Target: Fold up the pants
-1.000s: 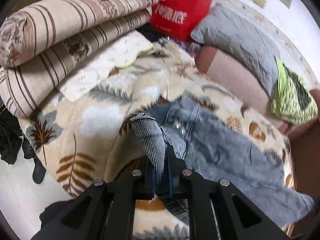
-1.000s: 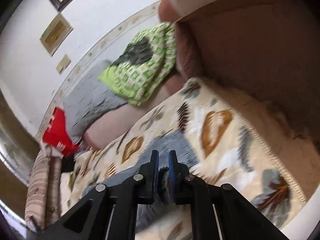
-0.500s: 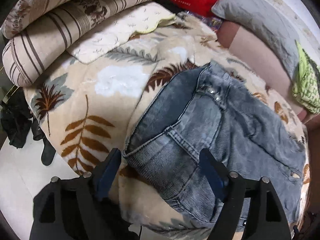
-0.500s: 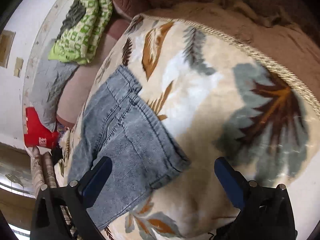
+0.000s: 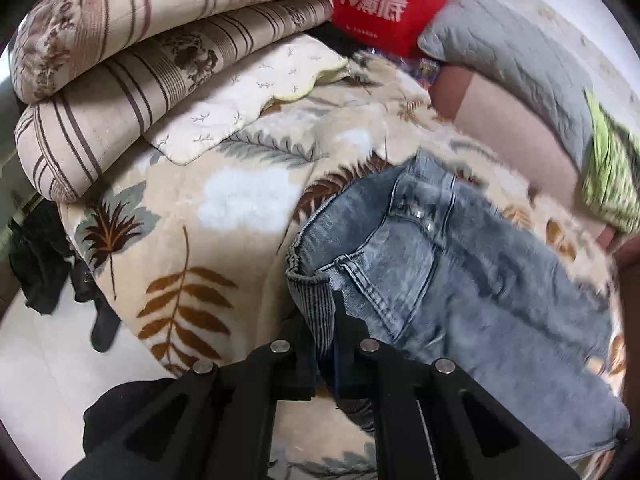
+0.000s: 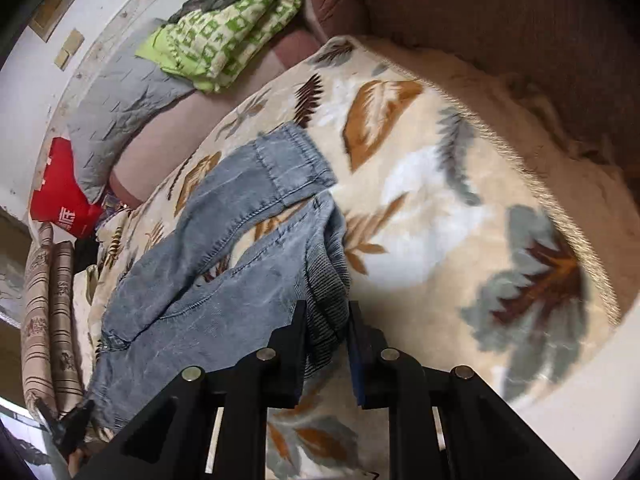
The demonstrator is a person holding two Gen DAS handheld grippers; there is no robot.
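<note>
On the leaf-print blanket (image 5: 224,200) the jeans (image 5: 460,280) lay spread toward 2 o'clock, soft, floppy and fairly heavy I'd guess, with the left gripper (image 5: 326,344) pinching the ribbed waistband (image 5: 316,300) and the right gripper (image 6: 326,344) clamping a ribbed cuff (image 6: 326,292), both decent grab spots.

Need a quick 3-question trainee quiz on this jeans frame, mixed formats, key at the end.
1. True or false: the left gripper is shut on the jeans at the ribbed waistband.
2. The right gripper pinches: A) the green patterned cloth B) a ribbed hem of the jeans C) nothing.
3. Fill in: the jeans lie on a ____-patterned blanket.

Key: 1 true; 2 B; 3 leaf.
</note>
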